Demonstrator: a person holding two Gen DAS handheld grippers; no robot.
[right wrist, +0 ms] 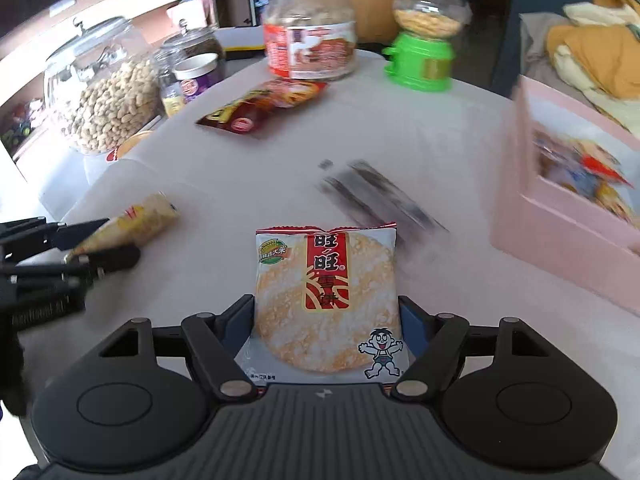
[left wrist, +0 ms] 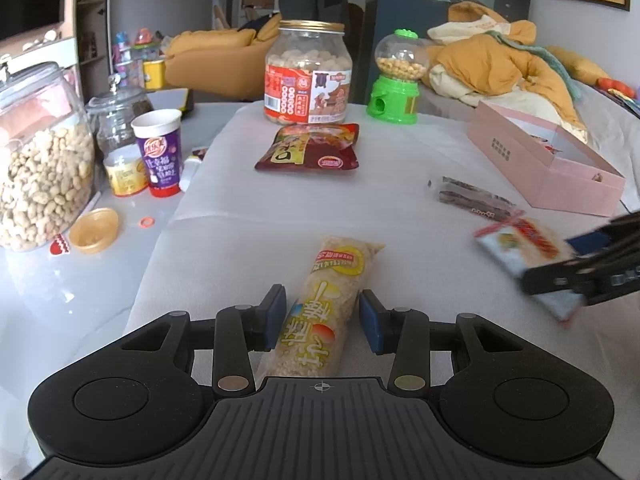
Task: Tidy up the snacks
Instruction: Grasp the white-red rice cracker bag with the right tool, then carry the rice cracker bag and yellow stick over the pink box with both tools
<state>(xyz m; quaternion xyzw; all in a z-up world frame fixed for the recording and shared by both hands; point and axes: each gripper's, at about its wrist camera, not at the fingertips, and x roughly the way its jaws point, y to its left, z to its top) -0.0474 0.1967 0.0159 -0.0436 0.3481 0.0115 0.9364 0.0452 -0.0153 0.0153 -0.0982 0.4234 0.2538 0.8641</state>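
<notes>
Two hand-held grippers: left (left wrist: 323, 320) straddles the lengthwise rice bar (left wrist: 320, 312) (unclamped), right (right wrist: 326, 324) clamps the upright cracker packet (right wrist: 326, 300).

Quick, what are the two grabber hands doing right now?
Left gripper: jaws open around the long rice snack stick, not squeezing.
Right gripper: jaws shut on the rice cracker packet.

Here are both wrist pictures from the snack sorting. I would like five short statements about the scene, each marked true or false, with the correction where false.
1. The right gripper holds a rice cracker packet. True.
2. The left gripper is shut tight on the long rice bar. False: its jaws are open around it, with gaps showing.
3. The pink box is open. True.
4. The green candy dispenser lies on its side. False: it stands upright.
5. The red snack bag lies flat on the cloth. True.
</notes>
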